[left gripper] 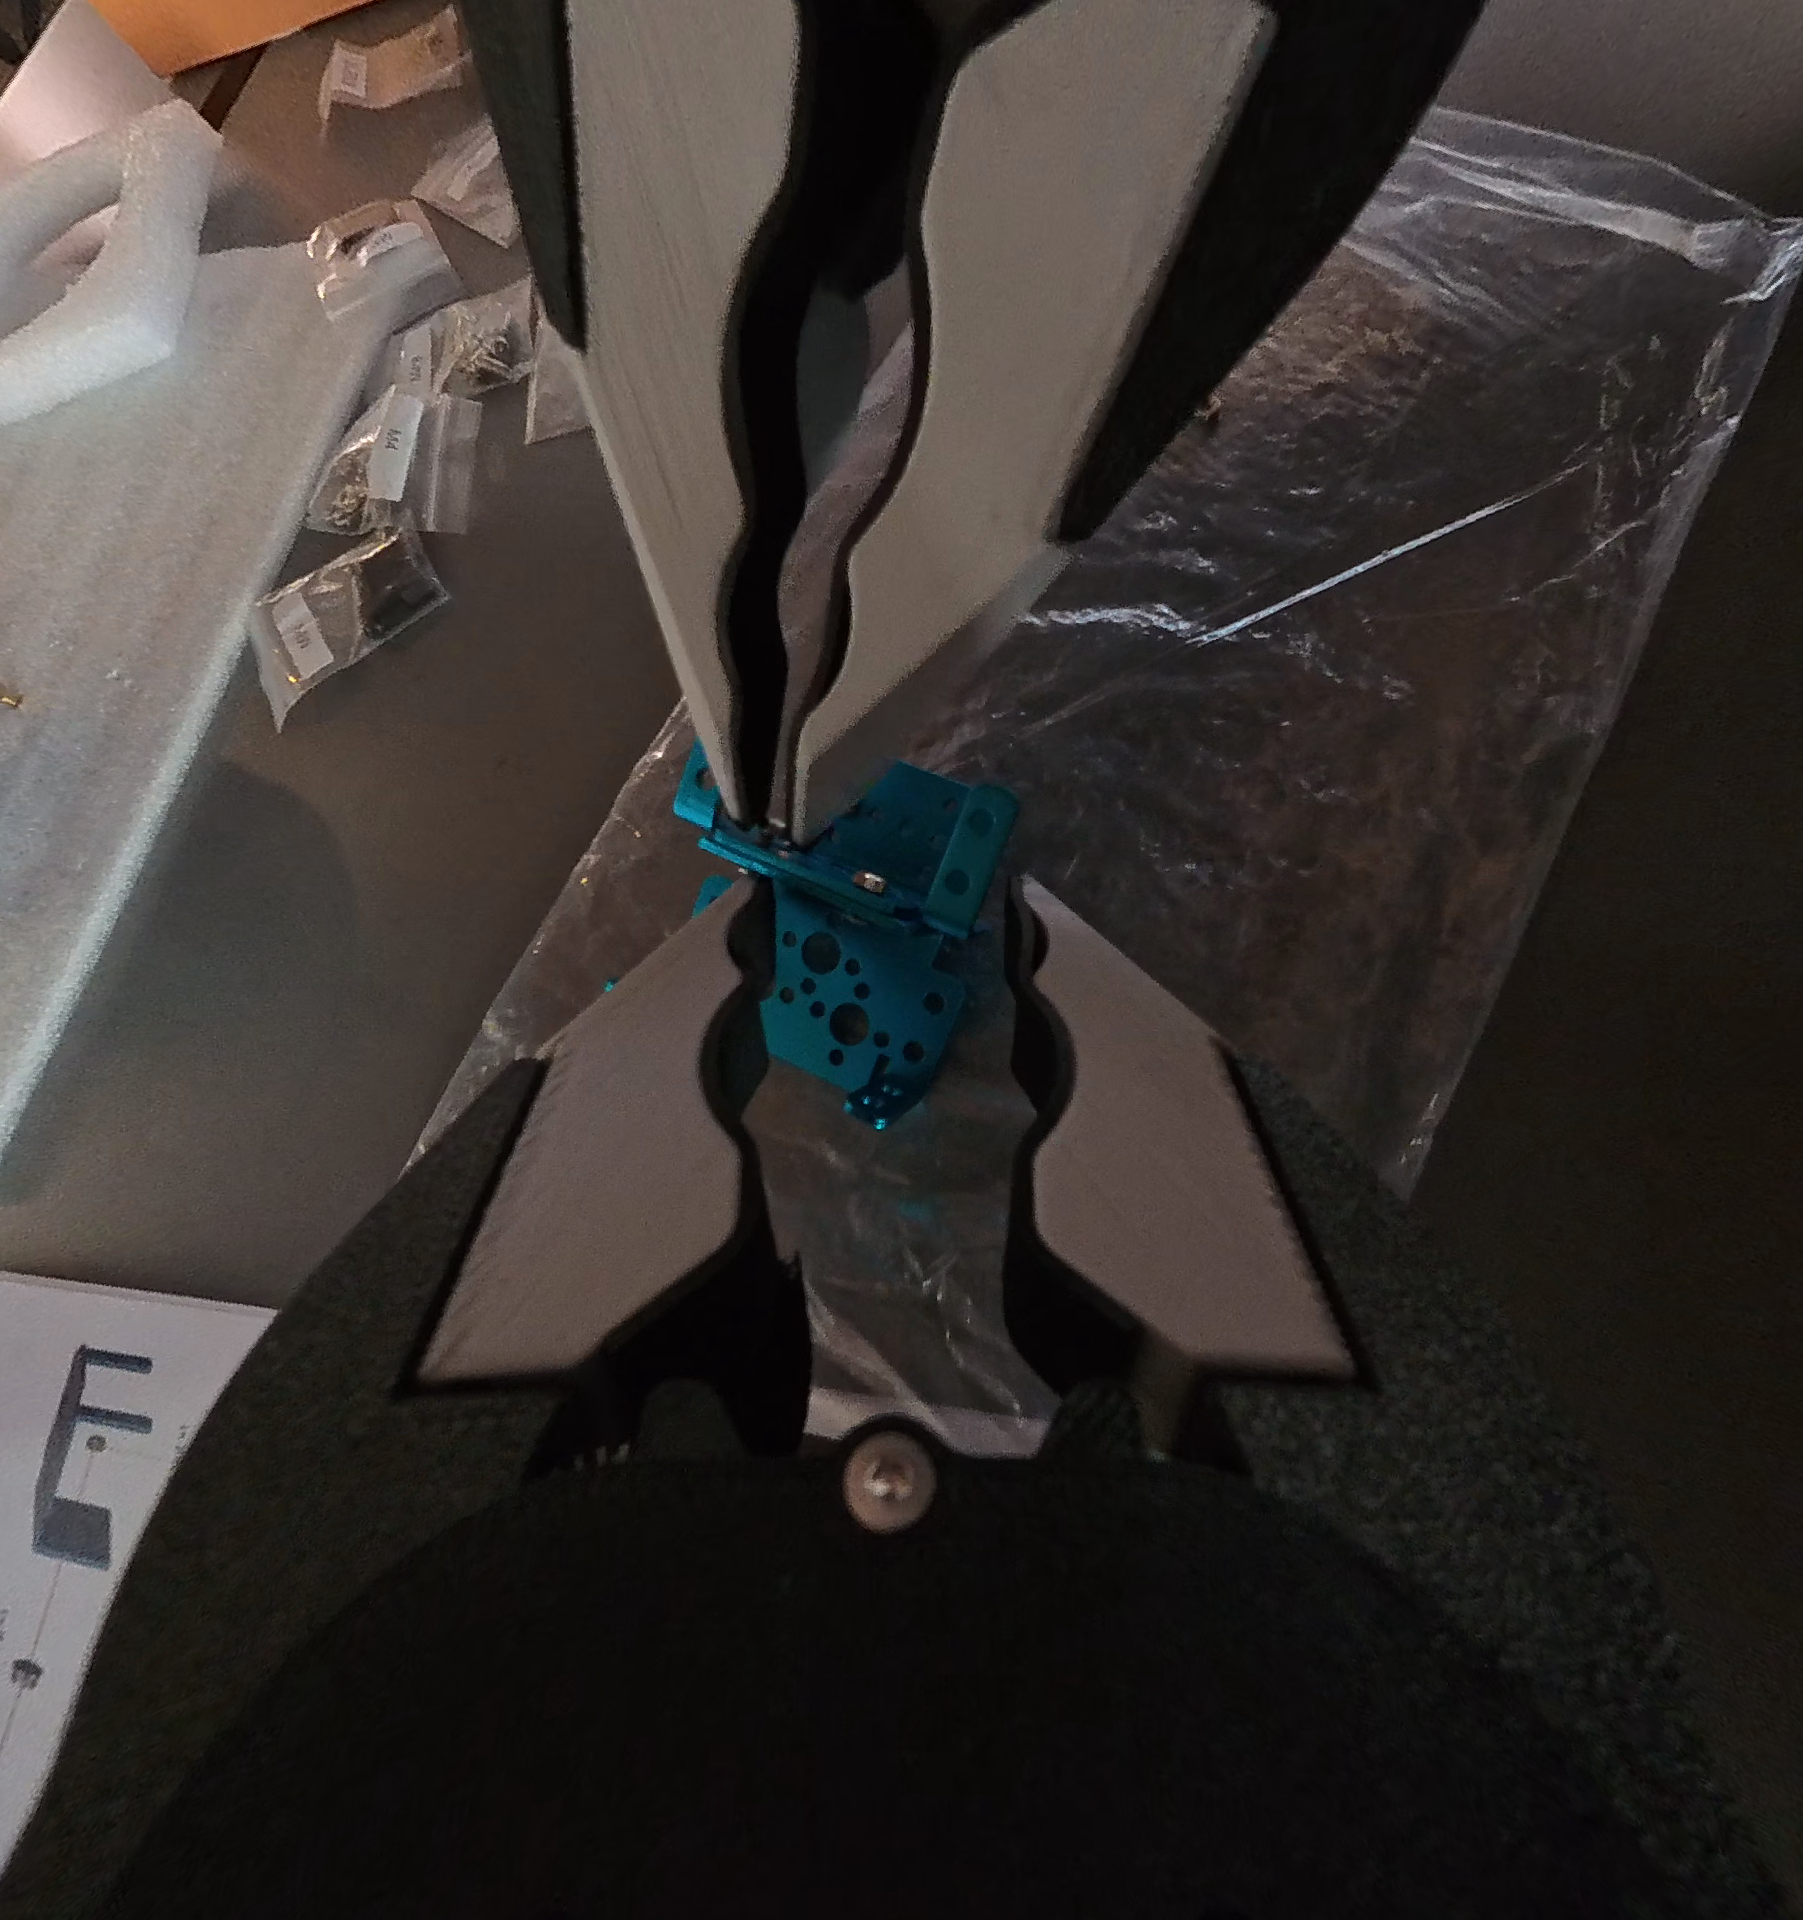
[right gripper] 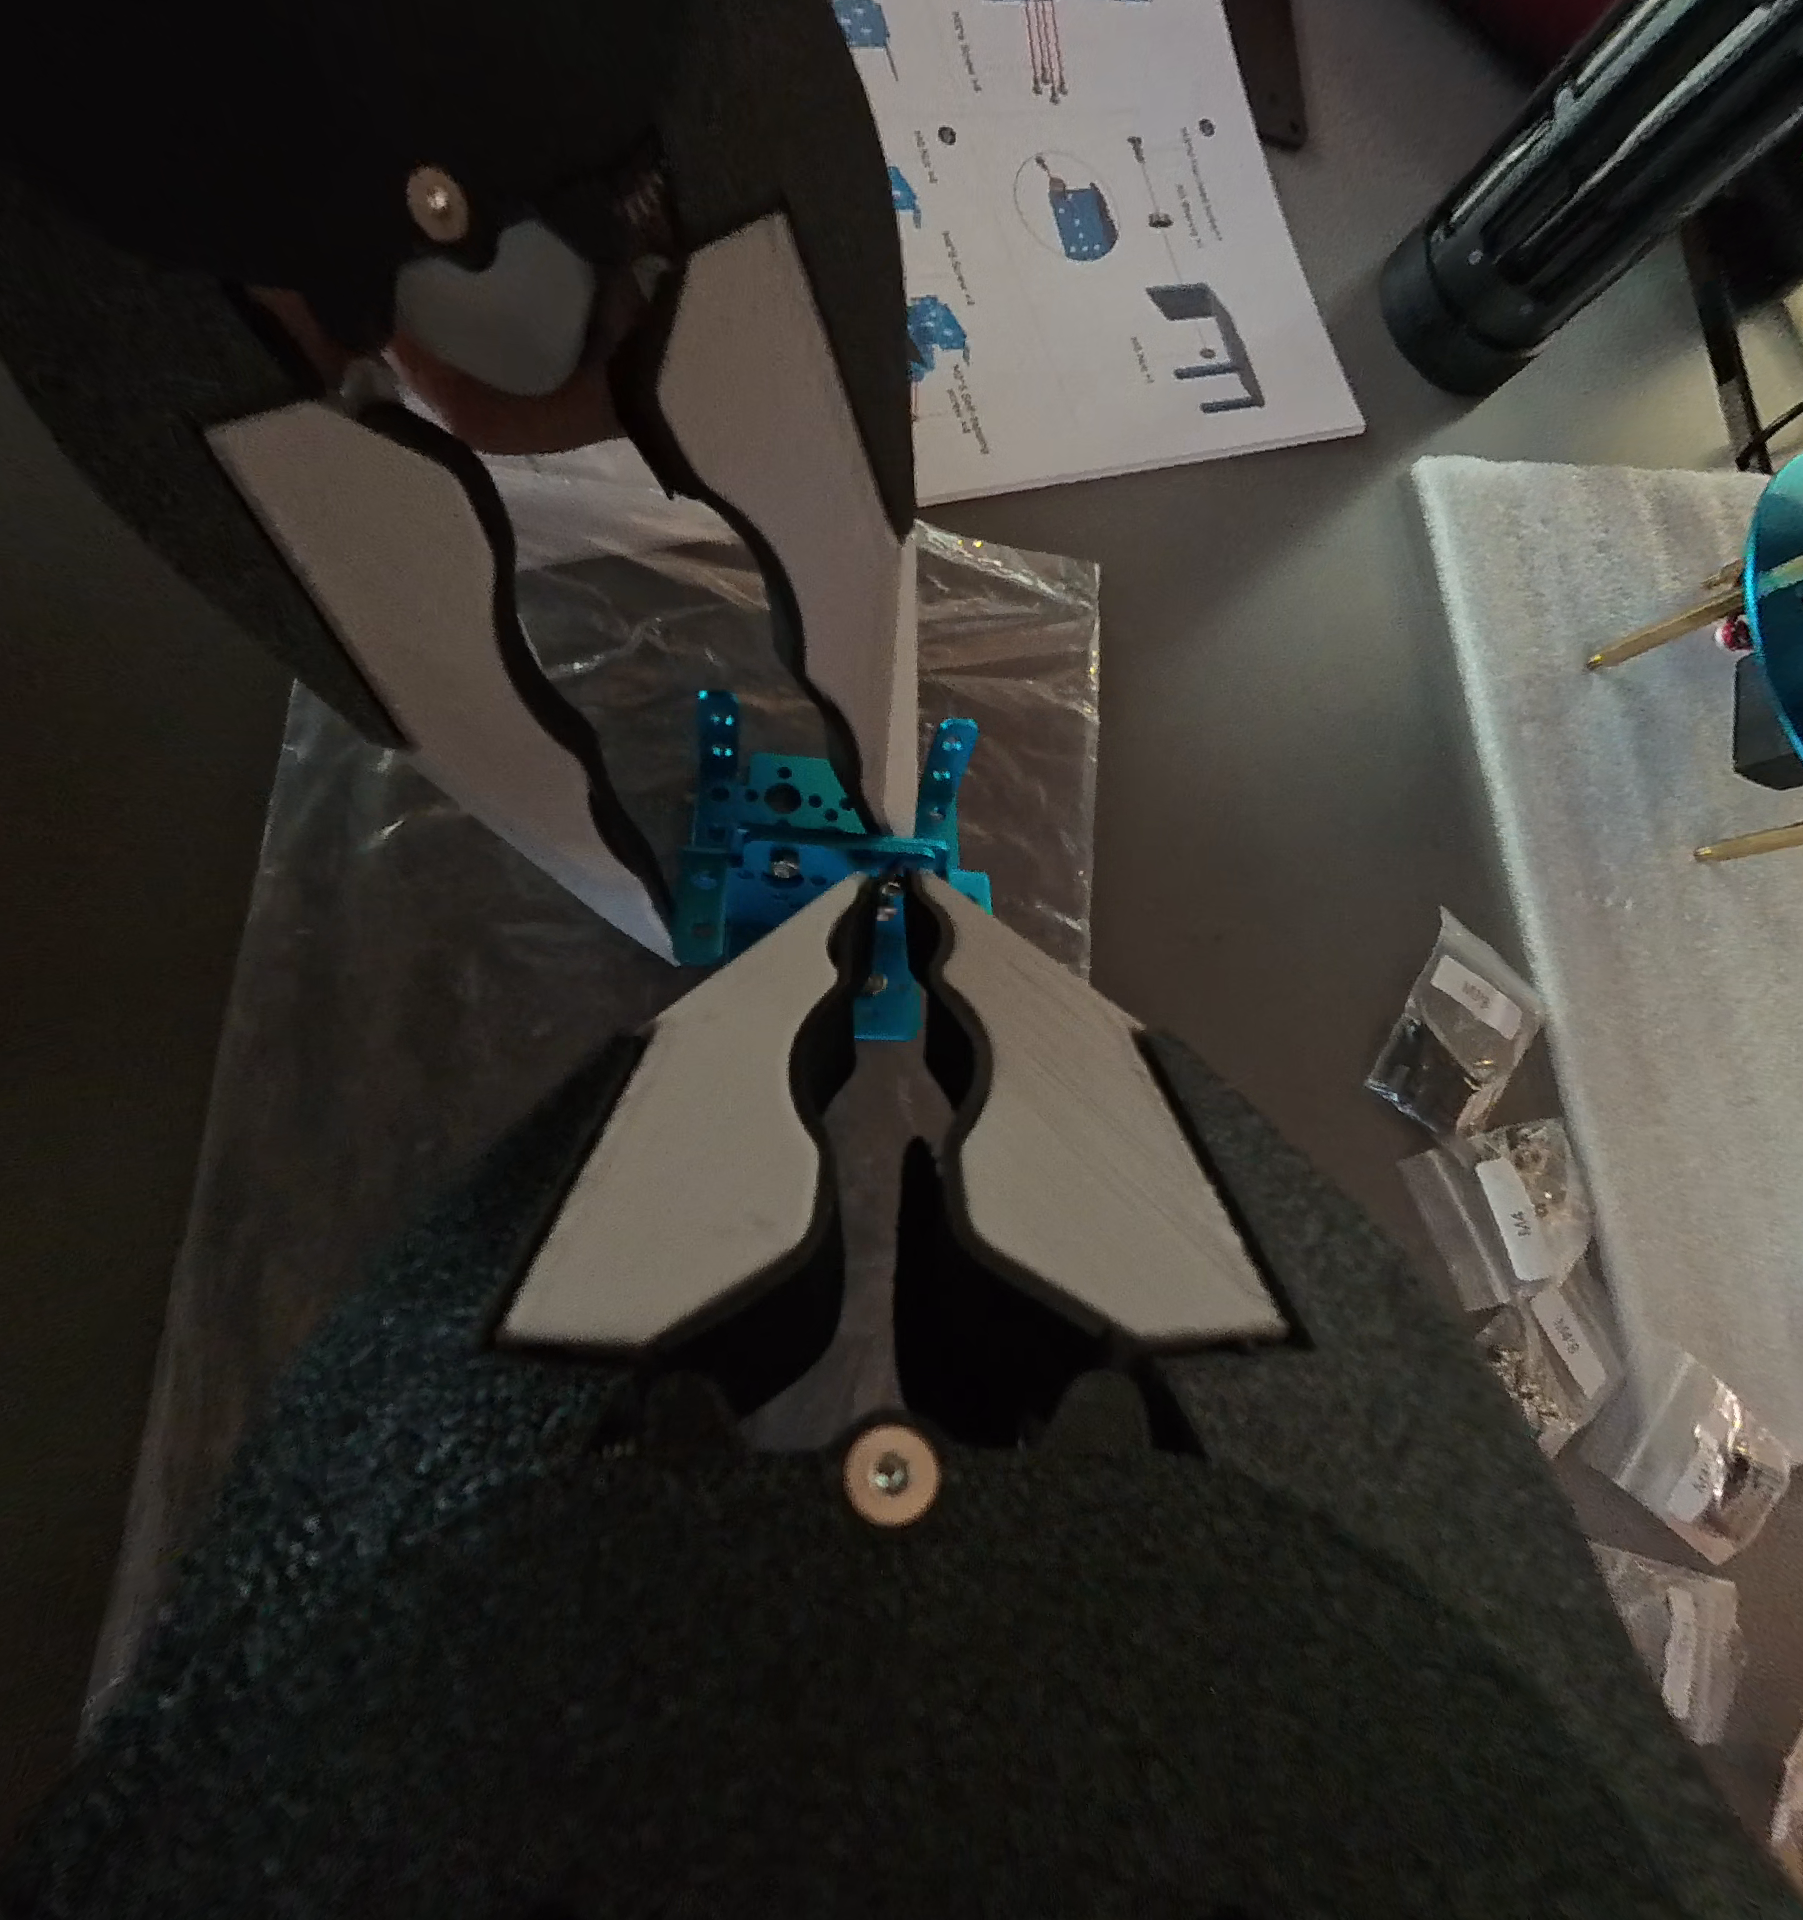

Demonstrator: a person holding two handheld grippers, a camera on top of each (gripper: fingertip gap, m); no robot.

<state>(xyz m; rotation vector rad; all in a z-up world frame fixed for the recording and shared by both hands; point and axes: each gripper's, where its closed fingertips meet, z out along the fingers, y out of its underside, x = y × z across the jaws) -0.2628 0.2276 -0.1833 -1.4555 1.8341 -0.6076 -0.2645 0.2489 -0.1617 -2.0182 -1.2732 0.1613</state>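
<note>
A blue metal bracket assembly (left gripper: 845,997) with many holes stands on a clear plastic bag (left gripper: 1396,623) on a dark table. My left gripper (left gripper: 881,894) has its fingers on either side of the bracket body and grips it. My right gripper (left gripper: 762,821) comes in from the far side, its tips pinched on a thin blue plate at the top of the assembly. In the right wrist view, the right gripper (right gripper: 892,883) is nearly closed on a narrow blue strip (right gripper: 886,997) carrying small screws. The left gripper (right gripper: 772,873) straddles the assembly (right gripper: 772,790) from above.
A white foam sheet (left gripper: 97,623) (right gripper: 1603,727) lies beside the bag, with several small bags of screws (left gripper: 377,457) (right gripper: 1520,1216) along its edge. A printed instruction sheet (right gripper: 1084,260) (left gripper: 35,1507), a black cylindrical device (right gripper: 1603,177) and a blue round part on brass standoffs (right gripper: 1801,623) lie nearby. The grippers are tip to tip, or close to it. The black cylindrical device (right gripper: 1603,177) is about 25 cm from both grippers' fingertips.
</note>
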